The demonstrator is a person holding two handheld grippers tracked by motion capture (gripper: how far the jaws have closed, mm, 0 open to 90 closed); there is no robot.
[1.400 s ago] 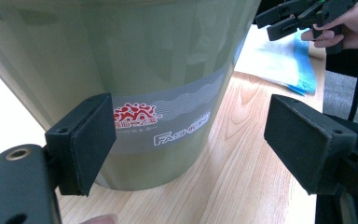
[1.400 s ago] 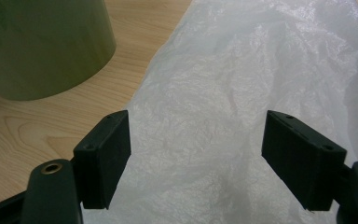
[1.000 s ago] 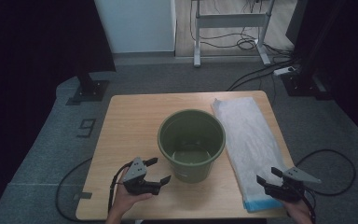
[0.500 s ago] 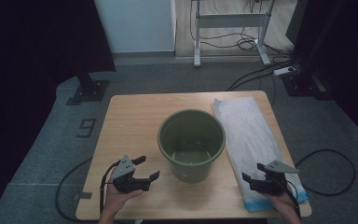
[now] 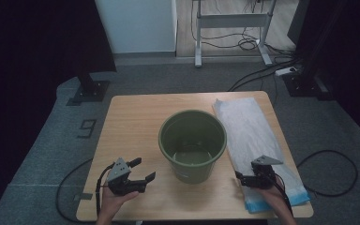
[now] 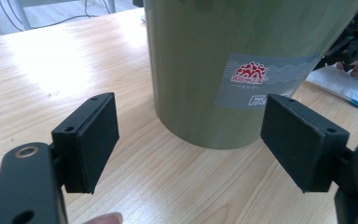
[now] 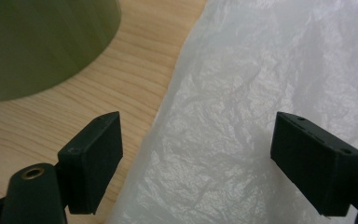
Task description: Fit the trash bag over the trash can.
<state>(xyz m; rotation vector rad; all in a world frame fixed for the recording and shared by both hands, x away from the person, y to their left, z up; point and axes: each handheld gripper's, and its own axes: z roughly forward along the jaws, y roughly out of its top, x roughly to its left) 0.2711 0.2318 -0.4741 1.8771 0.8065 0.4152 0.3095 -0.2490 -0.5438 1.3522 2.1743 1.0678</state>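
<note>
- The left tool (image 5: 139,169) sits low over the near left part of the table (image 5: 131,122). Its two black jaws are spread wide and hold nothing.
- In the left gripper view, the left tool (image 6: 189,140) points at the side of the green bucket (image 6: 233,70). The bucket is close in front of the jaws but not between them.
- A grey sticker (image 6: 261,81) with a red mark is on the bucket's side.
- The right tool (image 5: 245,179) is at the near right of the table, over the near end of the plastic bag (image 5: 253,136). A hand (image 5: 274,197) holds it from below.
- In the right gripper view, the right tool (image 7: 198,161) has its jaws spread wide too, with nothing pinched. The crinkly white plastic bag (image 7: 261,93) lies under and between them. I cannot tell if the jaws touch it.
- The green bucket (image 5: 192,143) stands upright in the middle of the table. It is between the two tools.
- The plastic bag lies flat just beside the bucket, along the right side of the table. A blue edge (image 5: 262,205) shows at its near end.
</note>
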